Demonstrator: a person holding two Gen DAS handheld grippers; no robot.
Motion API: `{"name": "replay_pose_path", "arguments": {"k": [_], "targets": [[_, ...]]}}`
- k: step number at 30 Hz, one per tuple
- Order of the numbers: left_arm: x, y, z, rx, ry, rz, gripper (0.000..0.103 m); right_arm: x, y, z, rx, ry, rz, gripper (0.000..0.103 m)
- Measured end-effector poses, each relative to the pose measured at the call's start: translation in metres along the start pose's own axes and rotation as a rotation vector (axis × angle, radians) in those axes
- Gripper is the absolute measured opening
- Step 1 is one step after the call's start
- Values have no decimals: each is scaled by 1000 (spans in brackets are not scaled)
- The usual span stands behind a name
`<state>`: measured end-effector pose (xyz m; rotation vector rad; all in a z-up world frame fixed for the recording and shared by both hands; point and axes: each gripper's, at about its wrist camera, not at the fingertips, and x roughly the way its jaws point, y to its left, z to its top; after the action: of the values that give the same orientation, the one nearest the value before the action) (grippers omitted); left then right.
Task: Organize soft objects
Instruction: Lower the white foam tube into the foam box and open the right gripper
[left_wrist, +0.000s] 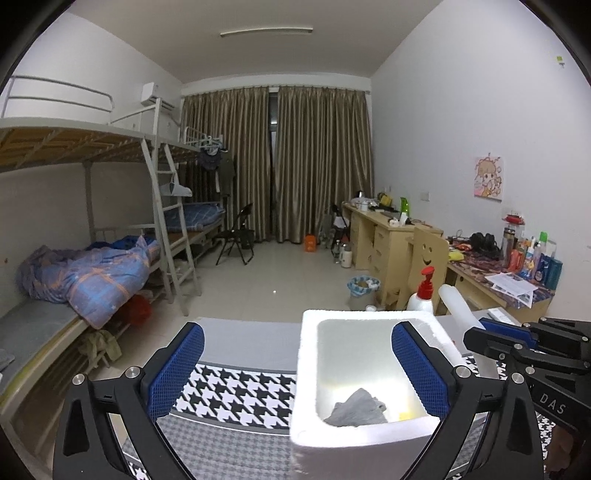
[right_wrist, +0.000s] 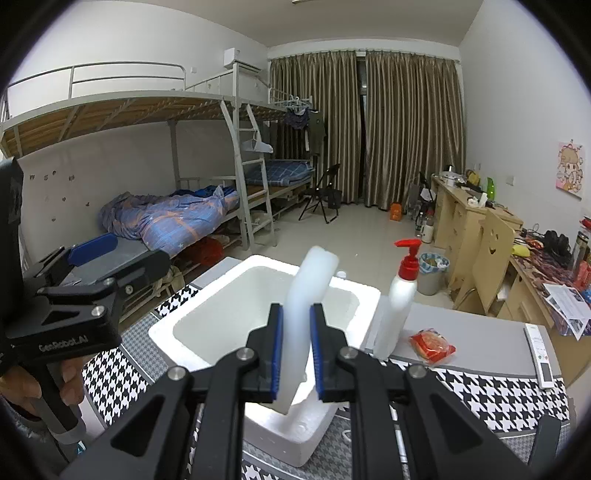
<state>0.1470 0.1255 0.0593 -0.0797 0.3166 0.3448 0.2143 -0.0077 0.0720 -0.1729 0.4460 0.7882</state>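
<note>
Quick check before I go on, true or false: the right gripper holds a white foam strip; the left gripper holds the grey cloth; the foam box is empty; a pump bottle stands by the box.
1. The right gripper is shut on the white foam strip. True.
2. The left gripper holds the grey cloth. False: its jaws are open and empty; the cloth lies in the foam box.
3. The box is empty. False: the cloth is inside.
4. A pump bottle stands beside the box. True.

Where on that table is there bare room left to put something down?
The houndstooth cloth left of the white foam box lies bare. So does the grey strip between the red snack packet and remote. Around the pump bottle it's crowded.
</note>
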Motion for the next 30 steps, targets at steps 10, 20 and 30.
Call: {"name": "replay_pose_path", "arguments": {"k": [10,20,30], "targets": [[-5,13,-8,-17,-3,15,102,13,8,4,-21,19,7,18],[-10,26,-14,-29,-5,21,102,29,12,4,-24,55,18,20],[-10,39,-21,-43,3,22,102,42,13,5,-9,90,28,24]]}}
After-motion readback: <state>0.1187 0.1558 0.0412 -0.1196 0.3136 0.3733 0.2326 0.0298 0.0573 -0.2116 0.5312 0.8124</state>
